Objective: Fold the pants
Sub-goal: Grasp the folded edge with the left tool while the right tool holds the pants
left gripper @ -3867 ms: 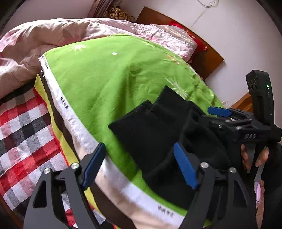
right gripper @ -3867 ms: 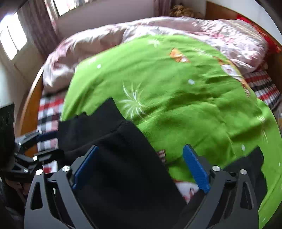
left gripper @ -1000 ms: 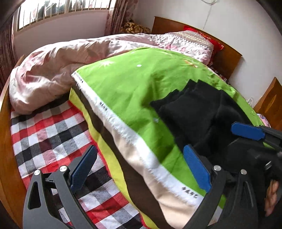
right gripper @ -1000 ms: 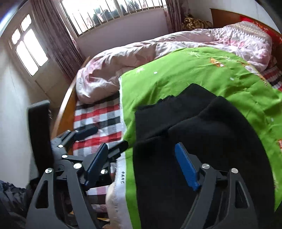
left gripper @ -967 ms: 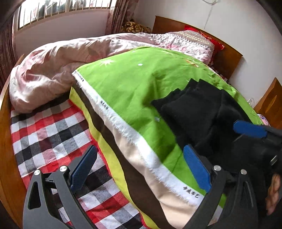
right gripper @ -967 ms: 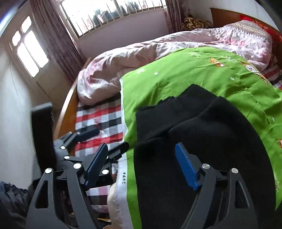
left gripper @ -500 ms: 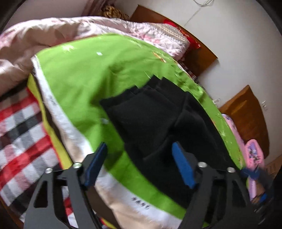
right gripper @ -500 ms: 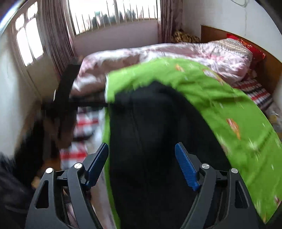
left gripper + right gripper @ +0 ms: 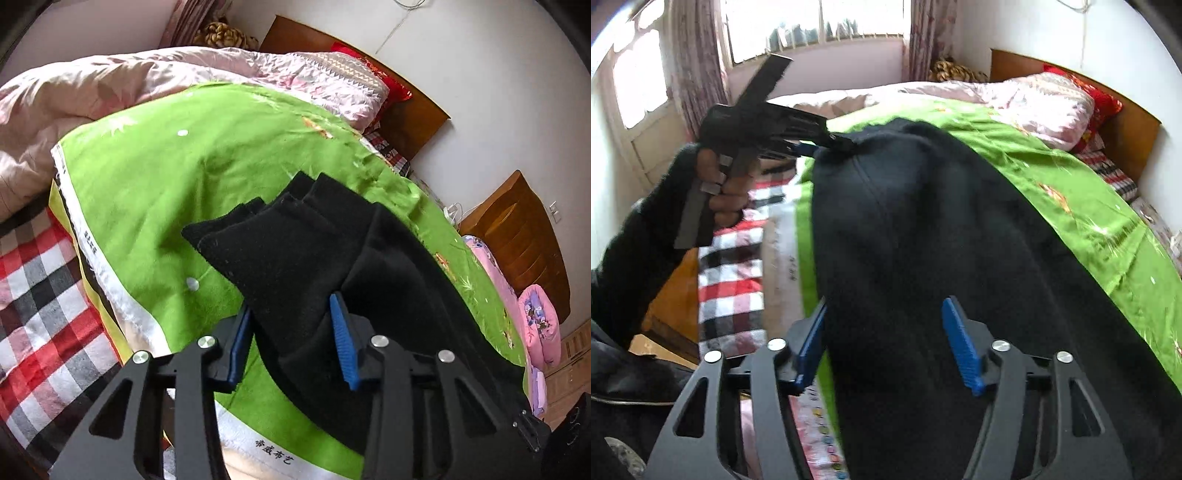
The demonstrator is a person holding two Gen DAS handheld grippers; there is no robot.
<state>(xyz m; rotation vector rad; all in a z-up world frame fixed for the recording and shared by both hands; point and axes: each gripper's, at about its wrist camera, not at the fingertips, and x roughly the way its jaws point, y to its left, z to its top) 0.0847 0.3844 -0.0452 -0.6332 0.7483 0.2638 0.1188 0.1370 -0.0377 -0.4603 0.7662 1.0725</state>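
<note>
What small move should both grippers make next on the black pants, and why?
Probably close both fully before lifting. The left gripper and the right gripper have just been closing, each with a bunch of the black pants between its pads, though firm pressing is hard to confirm. The pants lie partly folded on the green sheet, so a secure hold should come first.

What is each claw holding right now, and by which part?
Both claws have just been closing. Left claw pinches the black pants at their folded edge; right claw straddles the near end, grip not certain.
</note>
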